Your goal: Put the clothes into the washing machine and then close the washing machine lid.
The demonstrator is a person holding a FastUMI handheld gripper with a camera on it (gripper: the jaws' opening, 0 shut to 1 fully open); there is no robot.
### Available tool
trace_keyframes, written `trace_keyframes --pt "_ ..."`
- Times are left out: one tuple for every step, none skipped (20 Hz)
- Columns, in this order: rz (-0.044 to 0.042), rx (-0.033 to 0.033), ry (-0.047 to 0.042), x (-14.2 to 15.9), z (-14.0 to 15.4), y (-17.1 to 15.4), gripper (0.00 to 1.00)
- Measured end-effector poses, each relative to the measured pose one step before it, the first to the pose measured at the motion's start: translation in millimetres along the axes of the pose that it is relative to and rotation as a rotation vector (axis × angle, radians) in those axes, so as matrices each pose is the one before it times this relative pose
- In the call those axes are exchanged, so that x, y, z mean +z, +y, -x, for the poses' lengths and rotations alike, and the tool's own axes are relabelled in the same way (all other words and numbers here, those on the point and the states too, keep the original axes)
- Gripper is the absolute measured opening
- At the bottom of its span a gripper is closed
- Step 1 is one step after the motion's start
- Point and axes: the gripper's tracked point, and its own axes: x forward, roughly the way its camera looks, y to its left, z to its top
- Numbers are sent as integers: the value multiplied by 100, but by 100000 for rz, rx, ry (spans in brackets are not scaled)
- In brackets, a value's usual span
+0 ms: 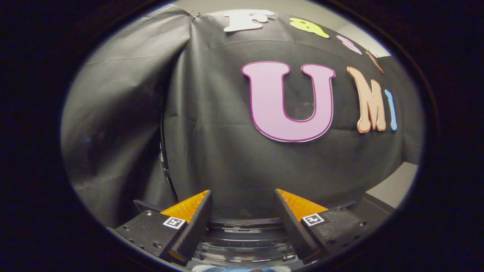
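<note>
The gripper (242, 223) is aimed level at the booth wall (211, 143), fingers spread wide with nothing between them, and the washer (244, 241), a ringed dark rim, lies below at six o'clock; no clothes visible.

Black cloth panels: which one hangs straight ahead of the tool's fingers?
The wide smooth panel, seen beyond the empty gap of the open tool. The creased panel hangs off to the side, past the left finger.
</note>
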Motion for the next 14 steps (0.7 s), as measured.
trace_keyframes --pt "2082 630 1386 -530 195 82 97" --pt "-3002 1230 -2886 76 -356 116 98" --pt "-4277 367 300 -400 -287 -222 98" --pt "-769 619 -1071 177 231 260 93" --pt "2888 614 -1499 436 39 238 94" --pt "-463 168 1375 -374 226 -209 94" --pt "-1057 -48 -652 -37 27 -108 94" --pt "307 15 828 -94 11 105 95" --pt "307 -21 72 147 206 -23 95" --pt "-291 55 346 -127 79 -1 95" --pt "71 193 206 -40 95 22 95" --pt "-145 43 368 -50 201 26 95" --pt "-111 -99 322 7 195 -67 95" --pt "93 -135 124 87 294 41 95"
